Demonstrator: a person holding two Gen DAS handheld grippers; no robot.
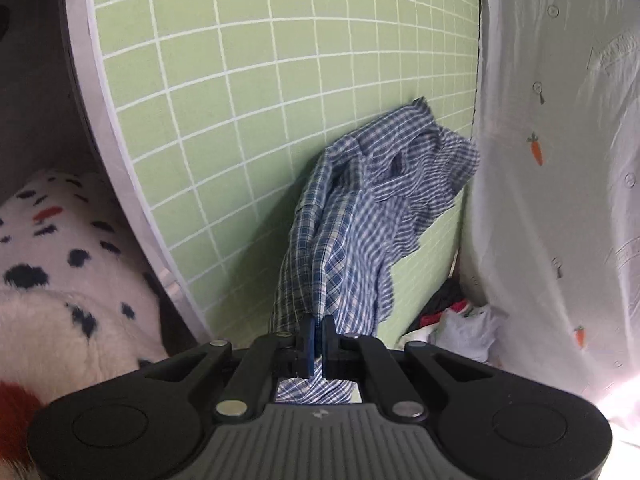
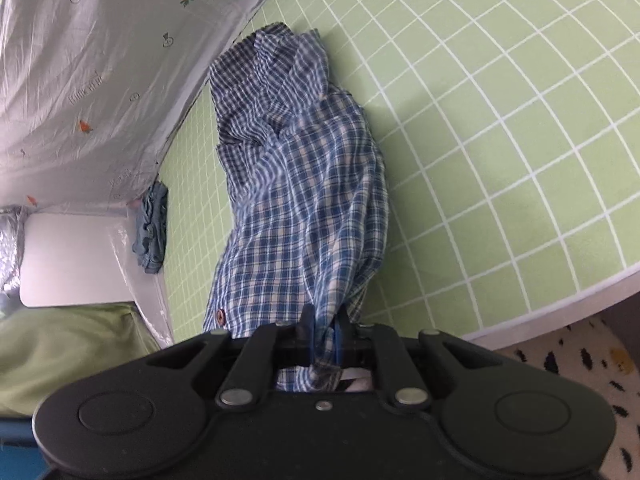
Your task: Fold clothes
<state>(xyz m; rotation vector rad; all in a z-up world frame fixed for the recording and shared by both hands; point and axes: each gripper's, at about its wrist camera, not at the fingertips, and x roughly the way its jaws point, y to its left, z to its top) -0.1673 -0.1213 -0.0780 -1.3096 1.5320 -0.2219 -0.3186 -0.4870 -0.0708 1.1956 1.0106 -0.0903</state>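
A blue-and-white checked shirt (image 1: 360, 216) hangs bunched over the green gridded mat (image 1: 240, 80). My left gripper (image 1: 318, 322) is shut on one edge of the shirt, with cloth pinched between its blue pads and trailing back under the jaws. In the right wrist view the same shirt (image 2: 304, 184) stretches away from my right gripper (image 2: 325, 314), which is shut on another bunch of its cloth. A brown button (image 2: 219, 315) shows near the shirt's lower edge. The far end of the shirt, with the collar, rests on the mat (image 2: 500, 120).
A white sheet with small carrot prints (image 1: 560, 160) hangs along one side of the mat. A pile of other clothes (image 1: 456, 320) lies by the sheet. A folded blue-grey garment (image 2: 152, 232) sits at the mat's edge. A white spotted fluffy rug (image 1: 60, 272) lies beyond the table edge.
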